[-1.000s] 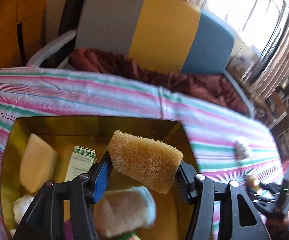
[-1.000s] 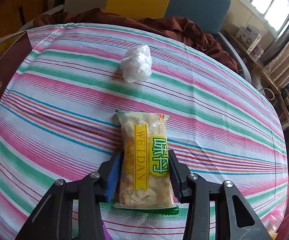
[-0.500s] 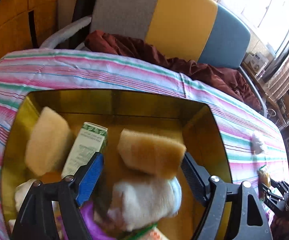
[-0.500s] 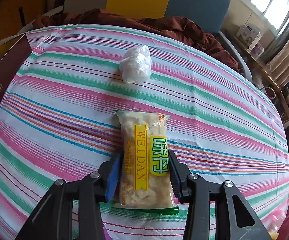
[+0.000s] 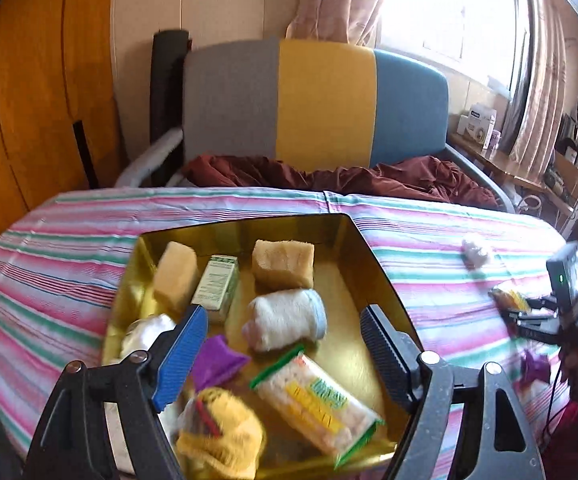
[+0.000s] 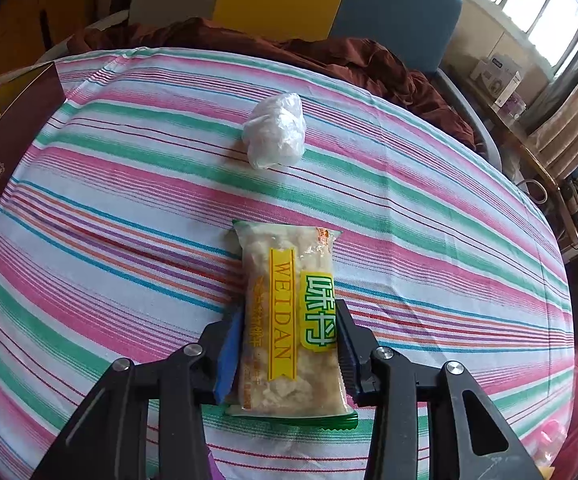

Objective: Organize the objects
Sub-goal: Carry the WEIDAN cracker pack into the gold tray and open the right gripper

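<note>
A: The left tool held a sponge over the box a second ago. Now its jaws stand wide with nothing between them, and the sponge lies in the box, upper middle of the frame, beside a carton.

B: So that piece is filed, and the tool has drawn back above the box.

A: And the right tool?

B: It has not shifted. Its jaws are pressed on both sides of the snack pack, which lies flat on the striped worktop, lower middle of its view (a white bag sits further up). The pack looks next for the box.
</note>
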Motion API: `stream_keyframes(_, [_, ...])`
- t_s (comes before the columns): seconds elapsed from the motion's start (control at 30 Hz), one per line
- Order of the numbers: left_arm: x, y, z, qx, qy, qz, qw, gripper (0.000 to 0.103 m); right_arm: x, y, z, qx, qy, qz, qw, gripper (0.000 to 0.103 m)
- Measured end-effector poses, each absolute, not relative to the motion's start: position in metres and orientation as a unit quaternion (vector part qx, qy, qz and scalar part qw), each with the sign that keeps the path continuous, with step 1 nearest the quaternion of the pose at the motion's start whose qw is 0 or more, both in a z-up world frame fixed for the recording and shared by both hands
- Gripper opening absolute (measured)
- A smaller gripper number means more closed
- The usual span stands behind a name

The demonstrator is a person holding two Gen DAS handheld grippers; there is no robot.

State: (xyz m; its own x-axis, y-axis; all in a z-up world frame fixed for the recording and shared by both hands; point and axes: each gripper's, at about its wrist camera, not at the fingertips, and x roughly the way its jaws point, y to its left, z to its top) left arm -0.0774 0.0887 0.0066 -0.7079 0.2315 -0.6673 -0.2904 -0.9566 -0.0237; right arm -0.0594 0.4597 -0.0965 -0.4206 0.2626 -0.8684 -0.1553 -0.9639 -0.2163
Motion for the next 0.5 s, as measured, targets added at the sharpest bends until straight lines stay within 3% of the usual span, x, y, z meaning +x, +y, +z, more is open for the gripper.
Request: stream_keyframes(0.5, [-0.02, 0.074, 0.002, -0.35, 0.056, 0.926, 0.132, 0.08, -0.057, 0.45, -0.094, -0.518, -0.076, 0.839, 0.149, 0.043])
